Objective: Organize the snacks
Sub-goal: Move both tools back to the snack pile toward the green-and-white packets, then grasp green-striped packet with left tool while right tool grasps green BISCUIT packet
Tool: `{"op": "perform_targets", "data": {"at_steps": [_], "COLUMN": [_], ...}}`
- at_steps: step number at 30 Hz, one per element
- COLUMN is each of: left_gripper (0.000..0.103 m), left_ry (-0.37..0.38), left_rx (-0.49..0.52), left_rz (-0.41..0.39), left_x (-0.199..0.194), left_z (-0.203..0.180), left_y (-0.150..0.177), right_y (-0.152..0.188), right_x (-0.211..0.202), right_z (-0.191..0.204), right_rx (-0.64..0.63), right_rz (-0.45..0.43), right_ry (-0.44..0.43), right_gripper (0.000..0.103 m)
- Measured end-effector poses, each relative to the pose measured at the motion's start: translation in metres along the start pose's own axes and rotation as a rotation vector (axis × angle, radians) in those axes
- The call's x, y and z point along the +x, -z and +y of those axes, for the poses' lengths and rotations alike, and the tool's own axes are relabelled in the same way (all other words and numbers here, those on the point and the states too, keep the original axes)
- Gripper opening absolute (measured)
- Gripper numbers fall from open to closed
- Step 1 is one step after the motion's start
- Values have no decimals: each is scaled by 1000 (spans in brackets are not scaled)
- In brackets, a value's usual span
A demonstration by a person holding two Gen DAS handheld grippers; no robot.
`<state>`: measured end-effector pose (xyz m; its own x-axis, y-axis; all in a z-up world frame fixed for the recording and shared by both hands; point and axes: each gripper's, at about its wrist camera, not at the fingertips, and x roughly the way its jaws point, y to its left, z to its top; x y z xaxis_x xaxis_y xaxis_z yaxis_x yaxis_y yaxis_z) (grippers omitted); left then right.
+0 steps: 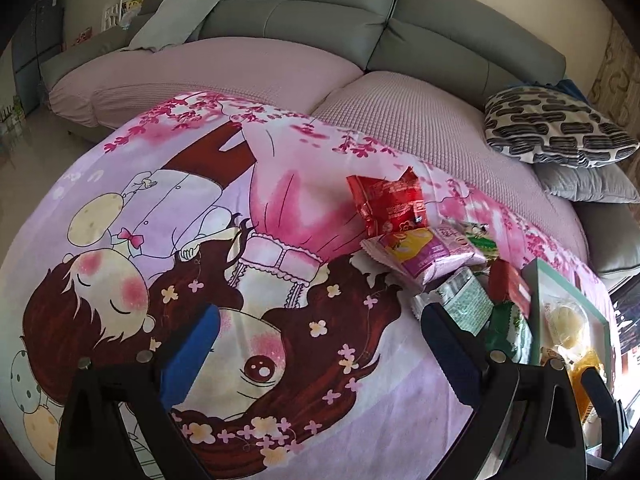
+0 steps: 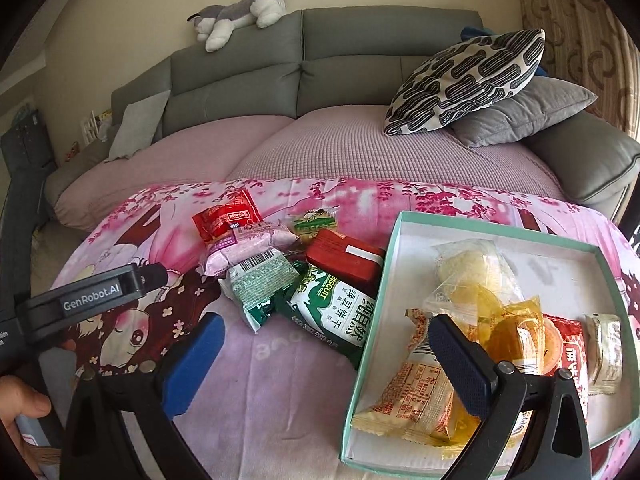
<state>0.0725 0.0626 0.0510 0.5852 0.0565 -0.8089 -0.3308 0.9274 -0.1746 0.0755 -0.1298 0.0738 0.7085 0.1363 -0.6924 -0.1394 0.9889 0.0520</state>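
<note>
A pink cartoon blanket (image 1: 248, 280) covers the surface under both tongs. Past it is a gray sofa (image 2: 360, 64) with a striped pillow (image 2: 468, 80) and a toy dog (image 2: 244, 12) on top. The left tongs (image 1: 320, 344) are wide apart and hold nothing. The right tongs (image 2: 332, 352) are wide apart too, empty. The snacks (image 2: 296, 272) lie in a pile just ahead of the right tongs. The box (image 2: 376, 312) sits right of that pile, with more packs inside, under the right finger.

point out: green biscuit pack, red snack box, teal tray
green biscuit pack (image 2: 336, 316), right wrist view, white front panel
red snack box (image 2: 342, 260), right wrist view, top face
teal tray (image 2: 370, 340), right wrist view, left rim
</note>
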Motion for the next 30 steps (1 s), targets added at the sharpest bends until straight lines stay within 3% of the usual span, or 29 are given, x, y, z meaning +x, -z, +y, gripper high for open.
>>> {"op": "perform_targets", "data": {"at_steps": [5,9,18,24,27,30], "left_gripper": [101,101,101,101,101,101], "left_ry": [-43,-20,16,27,52,91], "left_rx": [54,79,100,87,84,100], "left_rz": [65,79,92,92,102,121], "left_x": [13,17,24,29,33,38], "left_z": [-6,-15,-27,-28,-31,-40], "left_y": [1,-2,-9,-16,-19,-19], "right_y": [-4,-7,-26,-30,-31,-32], "right_x": [14,21,41,57,62,66], "right_z": [1,5,16,12,13,14], "right_rx": [-13,-54,-217,-257,-273,-315], "right_rz": [53,81,145,212,234,240], "right_ry": [-6,6,33,25,-21,-12], "right_gripper": [99,85,70,70,70,70]}}
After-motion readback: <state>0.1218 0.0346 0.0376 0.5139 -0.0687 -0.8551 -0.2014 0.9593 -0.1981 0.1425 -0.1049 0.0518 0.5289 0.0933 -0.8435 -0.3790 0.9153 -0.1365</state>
